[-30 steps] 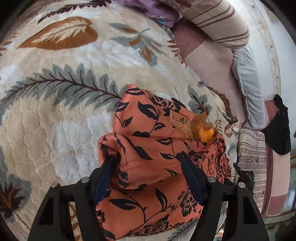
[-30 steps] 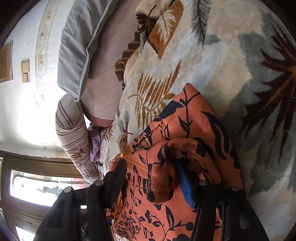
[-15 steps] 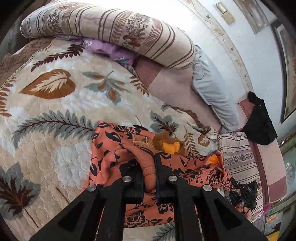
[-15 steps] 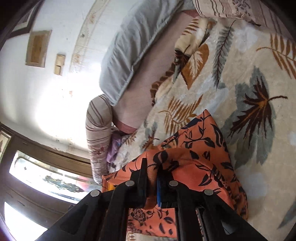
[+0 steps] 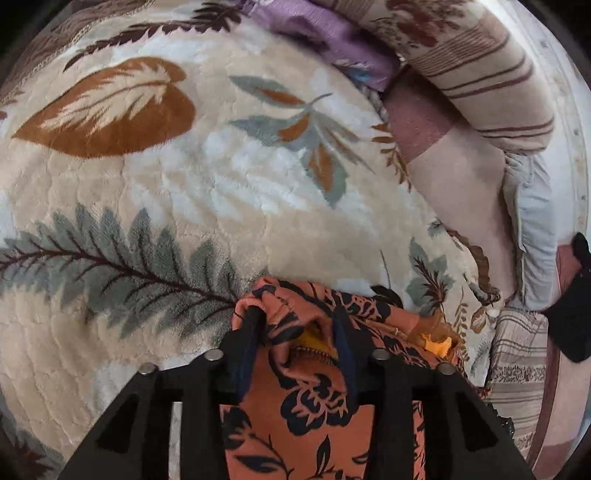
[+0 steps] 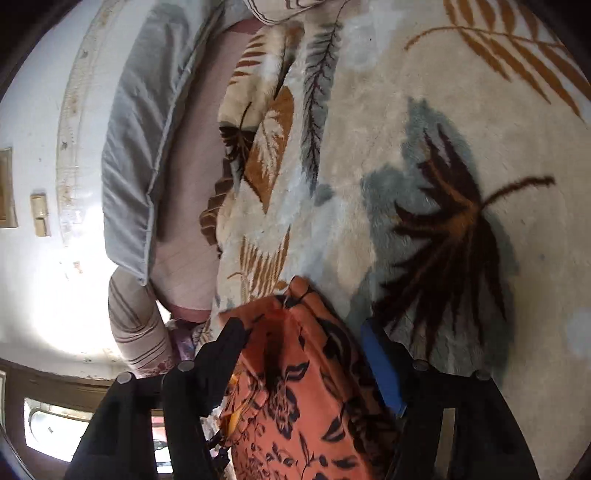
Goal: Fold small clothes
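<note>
An orange garment (image 5: 317, 402) with black flower print lies on a cream leaf-patterned blanket (image 5: 192, 192). My left gripper (image 5: 295, 325) is open, its fingers (image 5: 247, 343) standing on either side of a bunched edge of the garment with a yellow lining showing. In the right wrist view the same garment (image 6: 303, 391) lies between the spread fingers (image 6: 380, 365) of my right gripper (image 6: 299, 332), which is open. The cloth sits loose between both pairs of fingers.
Striped bolster pillows (image 5: 480, 74), a purple cloth (image 5: 325, 33) and a grey pillow (image 5: 535, 236) lie along the bed's far side. A black cloth (image 5: 572, 317) hangs at the right. A wall with switches (image 6: 40, 214) and a window (image 6: 55, 428) show in the right view.
Both grippers were shut on the orange garment half a second ago and have opened. The garment has dropped back on the blanket, and both cameras sit lower and closer to it.
</note>
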A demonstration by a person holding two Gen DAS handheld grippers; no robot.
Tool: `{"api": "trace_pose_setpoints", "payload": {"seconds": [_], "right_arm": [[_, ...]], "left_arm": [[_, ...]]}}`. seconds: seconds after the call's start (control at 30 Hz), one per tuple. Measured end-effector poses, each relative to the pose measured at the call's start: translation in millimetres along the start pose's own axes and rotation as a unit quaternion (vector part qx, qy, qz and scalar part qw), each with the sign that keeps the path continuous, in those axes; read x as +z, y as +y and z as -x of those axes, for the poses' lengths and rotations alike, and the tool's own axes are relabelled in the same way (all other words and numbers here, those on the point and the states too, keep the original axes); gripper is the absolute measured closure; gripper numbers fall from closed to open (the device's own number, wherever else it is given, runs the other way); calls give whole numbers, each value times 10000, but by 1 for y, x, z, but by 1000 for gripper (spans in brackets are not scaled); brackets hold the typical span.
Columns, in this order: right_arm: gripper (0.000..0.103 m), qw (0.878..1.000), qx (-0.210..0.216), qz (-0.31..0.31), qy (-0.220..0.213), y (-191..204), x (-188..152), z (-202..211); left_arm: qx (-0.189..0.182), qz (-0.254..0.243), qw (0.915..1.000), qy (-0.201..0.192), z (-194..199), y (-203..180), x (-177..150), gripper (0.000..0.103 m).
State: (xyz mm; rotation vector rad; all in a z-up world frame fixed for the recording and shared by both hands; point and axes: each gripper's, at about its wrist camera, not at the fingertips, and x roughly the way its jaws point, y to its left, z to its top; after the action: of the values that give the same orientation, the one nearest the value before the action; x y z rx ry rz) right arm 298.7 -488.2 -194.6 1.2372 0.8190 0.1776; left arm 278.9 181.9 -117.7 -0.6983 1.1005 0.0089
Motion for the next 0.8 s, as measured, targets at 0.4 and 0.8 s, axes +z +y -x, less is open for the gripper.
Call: {"api": "trace_pose_setpoints", "payload": {"seconds": [0.4,0.8], "right_arm": [[26,9987,164,199,428,-44,-162,74],[84,9987,-448,226,-92,-14,-136,2]], "left_arm": [[-499,227,9944,-908,123,46,-157,20],[92,501,9978,-416,34,30,-141,87]]}}
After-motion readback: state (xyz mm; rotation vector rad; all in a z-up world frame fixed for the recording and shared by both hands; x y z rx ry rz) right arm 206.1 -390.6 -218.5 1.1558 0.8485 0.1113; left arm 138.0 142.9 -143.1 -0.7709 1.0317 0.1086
